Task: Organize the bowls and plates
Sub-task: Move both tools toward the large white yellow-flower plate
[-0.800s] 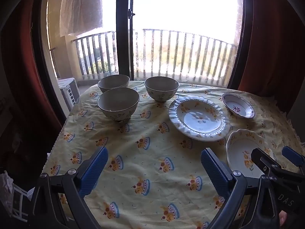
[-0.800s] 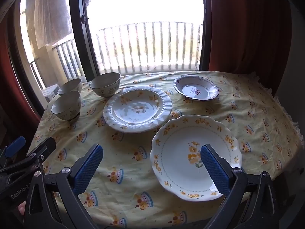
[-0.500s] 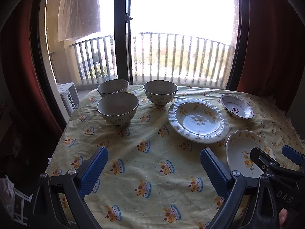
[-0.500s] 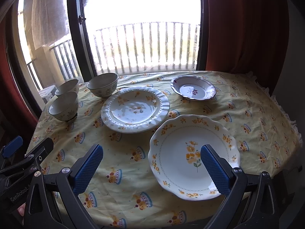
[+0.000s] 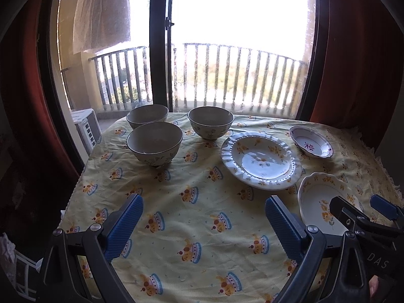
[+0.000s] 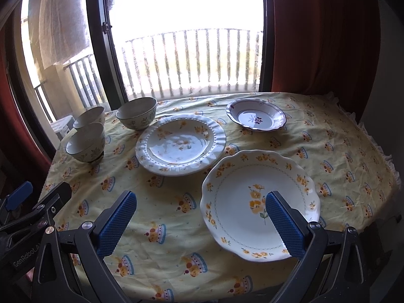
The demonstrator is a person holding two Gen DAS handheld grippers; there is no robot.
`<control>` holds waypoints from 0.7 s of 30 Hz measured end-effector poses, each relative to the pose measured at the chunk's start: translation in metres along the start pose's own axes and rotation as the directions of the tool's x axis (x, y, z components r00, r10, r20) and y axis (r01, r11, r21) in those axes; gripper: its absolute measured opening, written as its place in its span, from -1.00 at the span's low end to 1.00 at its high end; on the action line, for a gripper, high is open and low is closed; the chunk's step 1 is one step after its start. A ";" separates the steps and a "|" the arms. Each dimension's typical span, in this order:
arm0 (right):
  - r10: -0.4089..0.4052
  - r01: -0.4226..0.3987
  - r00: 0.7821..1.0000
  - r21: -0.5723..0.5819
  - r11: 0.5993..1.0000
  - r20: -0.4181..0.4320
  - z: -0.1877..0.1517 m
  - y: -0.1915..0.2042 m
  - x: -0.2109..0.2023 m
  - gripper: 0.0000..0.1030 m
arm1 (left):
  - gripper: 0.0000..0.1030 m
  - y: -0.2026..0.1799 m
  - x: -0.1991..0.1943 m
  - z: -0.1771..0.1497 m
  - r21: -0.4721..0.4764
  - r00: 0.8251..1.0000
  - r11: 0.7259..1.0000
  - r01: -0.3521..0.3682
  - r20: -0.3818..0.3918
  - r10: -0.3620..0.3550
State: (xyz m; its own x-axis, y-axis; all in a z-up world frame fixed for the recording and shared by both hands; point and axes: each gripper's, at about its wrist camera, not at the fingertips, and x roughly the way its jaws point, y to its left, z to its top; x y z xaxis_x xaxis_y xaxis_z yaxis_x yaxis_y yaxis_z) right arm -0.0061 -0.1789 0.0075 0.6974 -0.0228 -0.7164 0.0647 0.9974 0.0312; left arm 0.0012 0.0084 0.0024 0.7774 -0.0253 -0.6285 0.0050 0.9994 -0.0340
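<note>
Three floral bowls (image 5: 154, 142) (image 6: 87, 142) stand at the table's back left. A ruffled white plate (image 5: 261, 162) (image 6: 180, 144) lies in the middle. Behind it to the right is a small purple-rimmed dish (image 5: 310, 144) (image 6: 256, 118). A scalloped plate with yellow flowers (image 6: 252, 202) (image 5: 318, 197) lies front right. My left gripper (image 5: 204, 199) (image 6: 44, 188) hovers open over bare cloth, short of the bowls. My right gripper (image 6: 201, 196) (image 5: 358, 202) is open too, its right finger (image 6: 285, 224) above the scalloped plate. Neither holds anything.
A yellow cloth with a cake print (image 5: 202, 227) covers the round table. Behind it are a glass balcony door (image 5: 161, 50) and railing. Red curtains (image 6: 323, 38) hang on both sides. The table's edge drops off at left and right.
The left wrist view has tilted up slightly, so the dishes sit a little lower in it. Both grippers remain open and no dish has moved.
</note>
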 end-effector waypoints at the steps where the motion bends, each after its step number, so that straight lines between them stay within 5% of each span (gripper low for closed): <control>1: 0.003 -0.003 1.000 0.002 1.000 -0.001 0.000 0.000 0.000 0.99 | 0.90 0.000 0.000 0.000 -0.002 1.000 1.000 0.002 0.002 -0.002; 13: -0.015 0.015 1.000 -0.001 1.000 0.001 -0.002 0.016 -0.004 0.99 | 0.84 0.010 0.005 0.003 0.010 0.988 1.000 0.024 -0.155 -0.022; 21: -0.061 0.061 0.998 0.000 0.998 -0.018 -0.007 0.015 -0.003 0.99 | 0.75 0.006 0.012 0.001 -0.009 0.987 0.996 0.091 -0.129 -0.091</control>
State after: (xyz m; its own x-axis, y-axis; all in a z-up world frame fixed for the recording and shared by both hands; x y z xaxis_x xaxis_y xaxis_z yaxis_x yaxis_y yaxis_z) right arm -0.0129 -0.1635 0.0052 0.6791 -0.0823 -0.7294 0.1070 0.9942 -0.0125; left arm 0.0115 0.0139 -0.0048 0.6857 -0.1193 -0.7180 0.0700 0.9927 -0.0981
